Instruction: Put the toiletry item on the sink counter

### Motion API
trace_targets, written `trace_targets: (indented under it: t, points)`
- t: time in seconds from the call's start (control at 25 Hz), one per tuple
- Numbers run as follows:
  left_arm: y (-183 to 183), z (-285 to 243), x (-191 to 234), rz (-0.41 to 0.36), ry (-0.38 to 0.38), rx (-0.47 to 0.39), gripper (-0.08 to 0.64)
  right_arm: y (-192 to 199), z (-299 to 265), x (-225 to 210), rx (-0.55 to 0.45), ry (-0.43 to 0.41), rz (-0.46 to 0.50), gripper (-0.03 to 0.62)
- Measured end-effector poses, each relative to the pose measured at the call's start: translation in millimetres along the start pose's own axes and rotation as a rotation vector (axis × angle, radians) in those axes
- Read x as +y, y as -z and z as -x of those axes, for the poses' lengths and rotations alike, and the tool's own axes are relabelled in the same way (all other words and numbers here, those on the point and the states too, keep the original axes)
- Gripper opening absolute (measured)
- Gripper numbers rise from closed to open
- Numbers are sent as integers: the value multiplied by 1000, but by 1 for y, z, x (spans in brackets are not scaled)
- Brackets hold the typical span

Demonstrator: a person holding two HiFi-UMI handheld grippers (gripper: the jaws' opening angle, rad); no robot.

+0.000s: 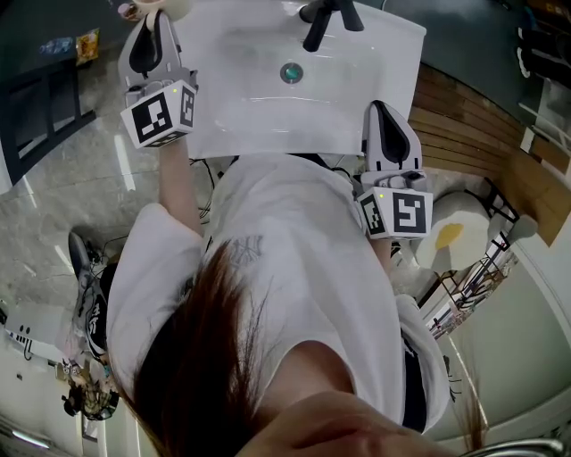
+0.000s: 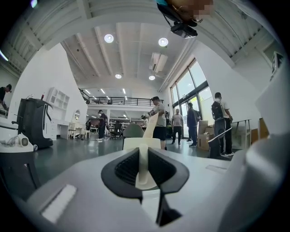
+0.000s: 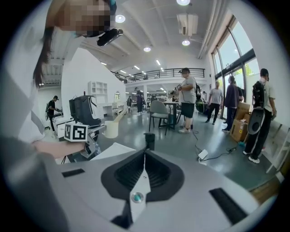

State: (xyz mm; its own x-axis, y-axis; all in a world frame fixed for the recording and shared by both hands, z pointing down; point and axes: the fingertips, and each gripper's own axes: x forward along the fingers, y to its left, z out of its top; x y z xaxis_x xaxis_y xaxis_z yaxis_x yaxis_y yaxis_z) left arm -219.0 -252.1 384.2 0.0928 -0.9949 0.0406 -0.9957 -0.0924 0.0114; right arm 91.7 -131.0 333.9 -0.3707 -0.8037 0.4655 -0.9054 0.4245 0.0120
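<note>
Left gripper view: the left gripper has its jaws narrowed onto one wall of a cream cup, pads pressing from either side. A pale stick leans out of the cup. Head view places the cup at the sink's far left corner, near the outer edge. Whether its base touches the rim cannot be determined. The right gripper is closed and empty, positioned at the sink's near right edge. The faucet is well apart from both grippers.

Probable failure conditions:

1. Cup pivots in the grip.
   - Cause: the hold is on a single thin wall, so the cup can swing about the pads if it is bumped against the rim.
2. Cup falls outside the sink.
   - Cause: release while the base overhangs the left edge; the flat rim there looks narrow.
3. Cup slides into the basin.
   - Cause: release on the inward slope rather than on the flat ledge.
4. Stick drops out.
   - Cause: tilting the cup during set-down; the stick sits loose.

Confirm the base is flat on the ledge before opening.
</note>
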Motion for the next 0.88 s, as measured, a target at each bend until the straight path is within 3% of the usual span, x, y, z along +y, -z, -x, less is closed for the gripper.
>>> trace_targets:
  t: [0.88]
  points:
    - [56, -11, -10, 15, 39, 96, 48, 9, -6, 1, 49, 11, -5, 11]
